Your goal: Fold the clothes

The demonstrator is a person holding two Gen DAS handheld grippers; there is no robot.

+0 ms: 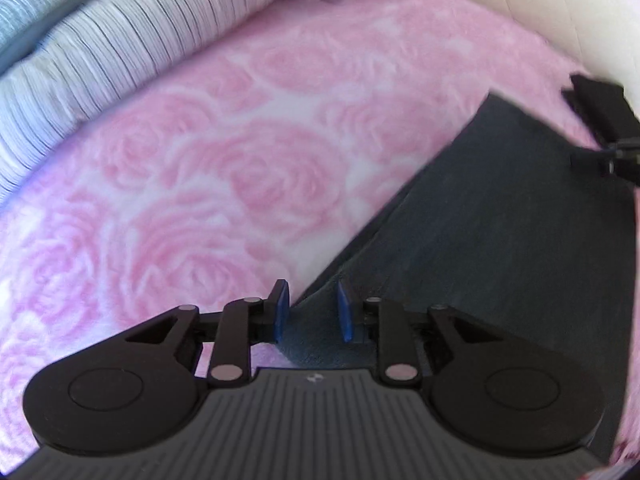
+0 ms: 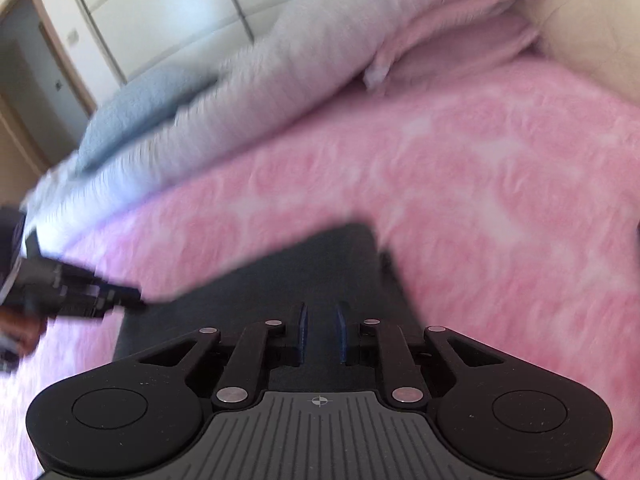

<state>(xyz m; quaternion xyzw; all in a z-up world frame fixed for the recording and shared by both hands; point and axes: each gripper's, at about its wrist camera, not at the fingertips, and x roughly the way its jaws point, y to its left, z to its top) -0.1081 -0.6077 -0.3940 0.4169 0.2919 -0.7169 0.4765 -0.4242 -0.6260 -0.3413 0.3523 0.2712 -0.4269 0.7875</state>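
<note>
My left gripper (image 1: pixel 312 312) points down at the near corner of the dark garment (image 1: pixel 500 220), which lies flat on the pink rose-patterned blanket (image 1: pixel 224 168). Its two blue pads (image 1: pixel 345 312) stand a little apart, and the corner of the dark cloth lies between them; the right pad sits over the fabric, the left pad (image 1: pixel 281 308) at the very edge where cloth meets blanket. I see a gap on each side of the cloth, so I am not pressing on it.

My right gripper (image 2: pixel 320 334) hovers over the other end of the same garment (image 2: pixel 280 272), which runs as a dark band across the blanket (image 2: pixel 480 184) from the lower left up toward the middle. My blue pads (image 2: pixel 341 334) here are close to one another but with a narrow slot between them, and dark fabric shows in that slot. The view is blurred, and I cannot tell whether the pads pinch the cloth or only hang above it.

In the right wrist view my left gripper (image 2: pixel 132 298) shows at the left edge, at the garment's border, with a hand (image 2: pixel 20 324) behind it. In the left wrist view part of my right gripper (image 1: pixel 600 120) shows at the far right, at the garment's far end.

Beyond the blanket lie a striped duvet (image 1: pixel 100 52) and a blue-grey pillow (image 1: pixel 28 12), with a cream headboard (image 1: pixel 560 4) at the upper right
</note>
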